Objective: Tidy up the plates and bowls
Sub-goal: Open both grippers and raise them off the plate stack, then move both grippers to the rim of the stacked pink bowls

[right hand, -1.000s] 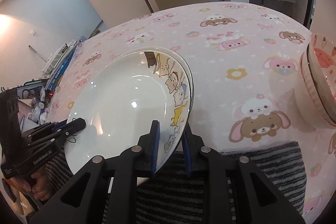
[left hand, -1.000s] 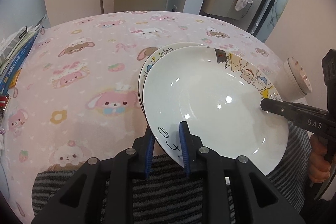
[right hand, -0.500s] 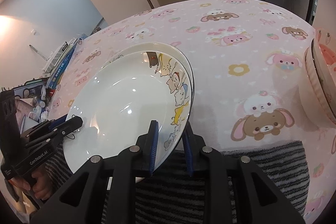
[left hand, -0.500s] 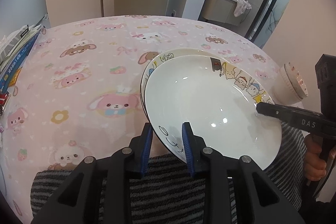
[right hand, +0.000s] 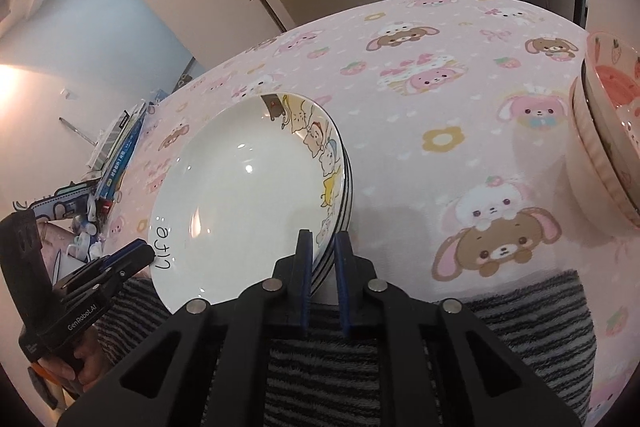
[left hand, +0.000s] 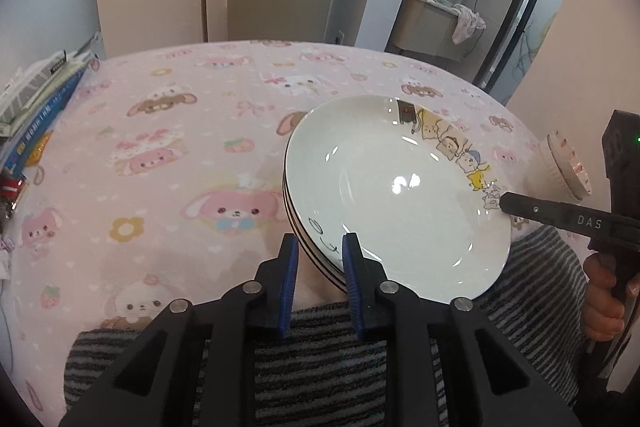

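Note:
A stack of white plates [left hand: 392, 187] with cartoon animals along the rim lies tilted at the near edge of the pink table [left hand: 160, 147]. My left gripper [left hand: 320, 251] has the stack's near-left rim between its blue pads, and its jaws are closing on it. The right wrist view shows the same plates [right hand: 240, 187], and my right gripper [right hand: 322, 247] is shut on the stack's right rim. Each gripper shows in the other's view: the right gripper [left hand: 504, 203] at the plates' right edge, the left gripper [right hand: 148, 253] at their left edge.
Nested pink bowls [right hand: 600, 147] stand on the table's right side, seen also as bowls [left hand: 568, 167] beyond the plates. Books [left hand: 40, 99] are piled at the left edge. A striped towel [left hand: 320, 367] lies under the grippers at the near edge.
The top plate, earlier raised and offset from the one under it, now sits squarely on the stack. The right gripper's jaws have narrowed on the rim.

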`<state>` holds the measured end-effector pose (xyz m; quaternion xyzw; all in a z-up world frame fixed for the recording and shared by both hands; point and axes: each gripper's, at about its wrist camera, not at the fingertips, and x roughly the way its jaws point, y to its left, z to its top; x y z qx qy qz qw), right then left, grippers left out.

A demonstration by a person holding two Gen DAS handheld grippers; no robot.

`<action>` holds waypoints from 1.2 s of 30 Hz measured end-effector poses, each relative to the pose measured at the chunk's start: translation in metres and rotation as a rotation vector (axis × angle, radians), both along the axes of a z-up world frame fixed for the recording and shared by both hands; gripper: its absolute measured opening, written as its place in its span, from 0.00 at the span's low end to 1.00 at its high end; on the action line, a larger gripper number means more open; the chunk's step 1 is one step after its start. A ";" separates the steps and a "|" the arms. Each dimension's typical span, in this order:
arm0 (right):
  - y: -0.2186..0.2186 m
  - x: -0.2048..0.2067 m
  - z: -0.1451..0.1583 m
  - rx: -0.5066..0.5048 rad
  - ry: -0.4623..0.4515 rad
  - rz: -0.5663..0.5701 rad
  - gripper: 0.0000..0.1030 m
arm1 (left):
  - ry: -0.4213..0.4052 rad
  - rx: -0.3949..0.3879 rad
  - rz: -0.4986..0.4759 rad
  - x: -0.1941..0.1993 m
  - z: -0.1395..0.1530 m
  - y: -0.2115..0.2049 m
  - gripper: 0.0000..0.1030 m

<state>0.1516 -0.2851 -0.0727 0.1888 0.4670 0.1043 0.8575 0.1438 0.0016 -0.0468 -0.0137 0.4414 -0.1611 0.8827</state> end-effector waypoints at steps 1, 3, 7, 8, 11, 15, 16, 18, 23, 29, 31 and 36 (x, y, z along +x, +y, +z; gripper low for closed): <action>-0.001 -0.001 0.001 -0.012 -0.010 -0.005 0.10 | -0.009 -0.002 -0.004 0.000 0.002 0.000 0.24; 0.001 -0.003 0.005 -0.053 -0.037 -0.012 0.10 | -0.029 -0.003 -0.008 -0.002 0.004 -0.001 0.24; 0.004 -0.009 0.017 -0.113 -0.115 -0.015 0.14 | -0.135 0.019 -0.023 -0.013 0.015 -0.008 0.24; 0.004 -0.011 0.019 -0.125 -0.132 -0.017 0.16 | -0.161 0.026 -0.029 -0.016 0.018 -0.010 0.24; 0.006 -0.015 0.027 -0.178 -0.183 -0.036 0.18 | -0.226 0.039 -0.039 -0.024 0.024 -0.016 0.24; 0.006 -0.022 0.037 -0.238 -0.258 -0.084 0.23 | -0.324 0.052 -0.053 -0.037 0.036 -0.022 0.67; 0.005 -0.026 0.040 -0.253 -0.286 -0.101 0.25 | -0.351 0.053 -0.057 -0.041 0.039 -0.024 0.86; 0.003 -0.033 0.047 -0.276 -0.336 -0.120 0.29 | -0.435 0.059 -0.057 -0.054 0.047 -0.027 0.86; -0.012 -0.063 0.065 -0.285 -0.462 -0.164 0.46 | -0.540 0.008 -0.092 -0.076 0.066 -0.032 0.87; -0.029 -0.098 0.087 -0.319 -0.632 -0.256 0.79 | -0.688 0.032 -0.066 -0.097 0.081 -0.041 1.00; -0.032 -0.108 0.093 -0.354 -0.677 -0.281 0.87 | -0.707 0.043 -0.071 -0.102 0.085 -0.046 1.00; -0.038 -0.128 0.108 -0.395 -0.744 -0.295 0.95 | -0.712 0.005 -0.091 -0.105 0.095 -0.052 1.00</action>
